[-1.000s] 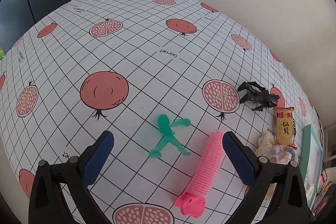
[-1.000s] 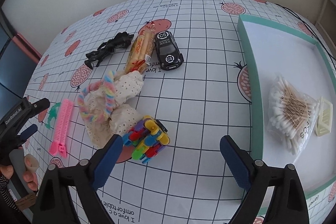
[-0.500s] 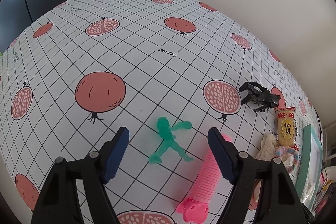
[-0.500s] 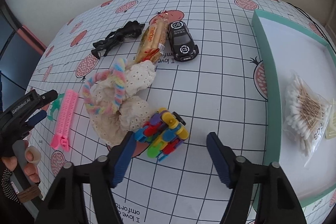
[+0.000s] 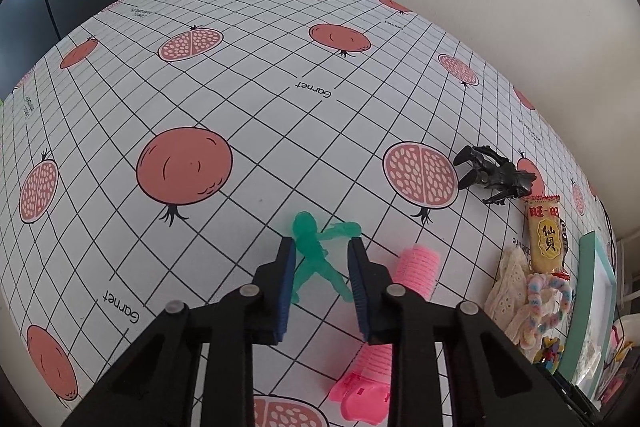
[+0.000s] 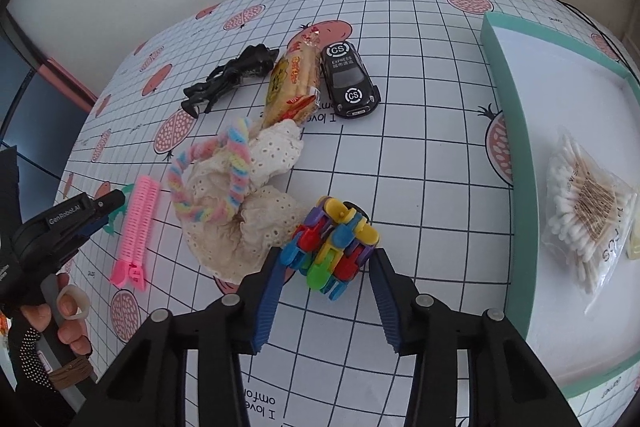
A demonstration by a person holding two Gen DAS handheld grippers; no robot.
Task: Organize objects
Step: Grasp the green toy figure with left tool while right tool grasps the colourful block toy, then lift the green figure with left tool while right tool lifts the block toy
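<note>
A translucent green figure point(image 5: 316, 251) lies on the pomegranate-print tablecloth point(image 5: 240, 99), and my left gripper point(image 5: 322, 247) is shut on its body. In the right wrist view that same left gripper point(image 6: 114, 203) points down at the far left, held by a hand point(image 6: 68, 311). A colourful block toy point(image 6: 332, 239) sits between the pads of my right gripper point(image 6: 328, 255). Its jaws are closing and both tips touch the toy's sides.
A pink comb-like clip point(image 5: 416, 263) lies just right of the green figure. Behind the block toy are a lace cloth point(image 6: 240, 231) with a pastel loop point(image 6: 236, 163), a snack packet point(image 6: 294, 87), a black car point(image 6: 348, 79) and a black figure point(image 6: 232, 75). A teal tray point(image 6: 516, 131) on the right holds cotton swabs point(image 6: 584, 203).
Both grippers have closed from wide open. The left jaws now clamp the green figure and the right jaws have come in against the block toy. Neither hand has shifted.
</note>
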